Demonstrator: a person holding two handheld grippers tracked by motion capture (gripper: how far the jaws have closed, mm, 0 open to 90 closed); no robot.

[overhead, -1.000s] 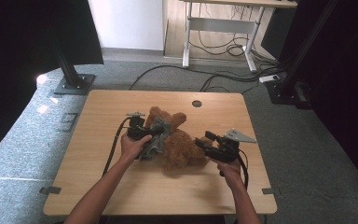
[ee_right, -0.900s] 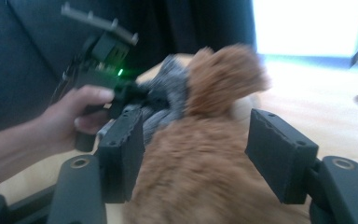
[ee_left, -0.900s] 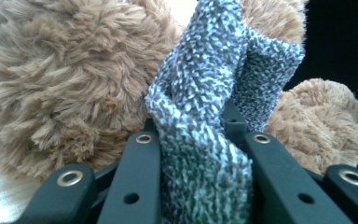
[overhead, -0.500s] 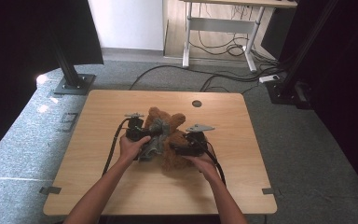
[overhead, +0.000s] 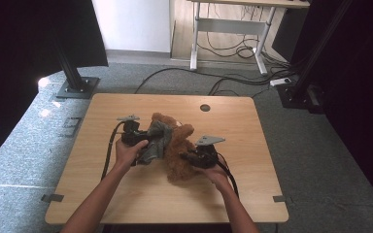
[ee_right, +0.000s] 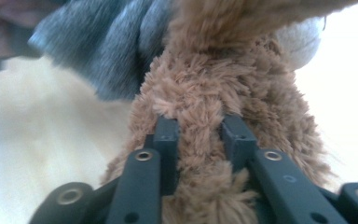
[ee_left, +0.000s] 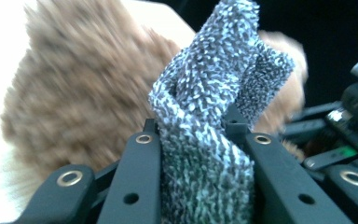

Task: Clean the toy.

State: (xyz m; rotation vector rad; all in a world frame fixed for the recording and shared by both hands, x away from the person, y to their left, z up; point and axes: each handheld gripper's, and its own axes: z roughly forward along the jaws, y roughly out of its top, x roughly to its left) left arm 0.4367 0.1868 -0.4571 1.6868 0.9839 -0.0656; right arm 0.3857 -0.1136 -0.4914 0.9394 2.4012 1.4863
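A brown teddy bear (overhead: 178,151) lies at the middle of the wooden table (overhead: 126,194). A grey knitted garment (overhead: 156,140) is draped over its left side. My left gripper (overhead: 137,137) is shut on that garment; in the left gripper view the knit (ee_left: 200,154) is bunched between the jaws, midway point (ee_left: 193,127), with the bear (ee_left: 79,107) behind. My right gripper (overhead: 198,158) has just been closing, and its jaws now pinch a fold of the bear's fur (ee_right: 200,154), midway point (ee_right: 200,126). The grey garment (ee_right: 112,51) hangs above left there.
A round cable hole (overhead: 204,107) sits near the table's far edge. Black stand bases rest on the floor at the left (overhead: 76,88) and right (overhead: 296,94). A white desk frame (overhead: 228,29) and cables lie beyond. The right gripper's body (ee_left: 349,135) shows in the left gripper view.
My right hand moved left from beside the bear onto it, and its jaws closed on the fur. My left hand shifted slightly up with the garment still held.
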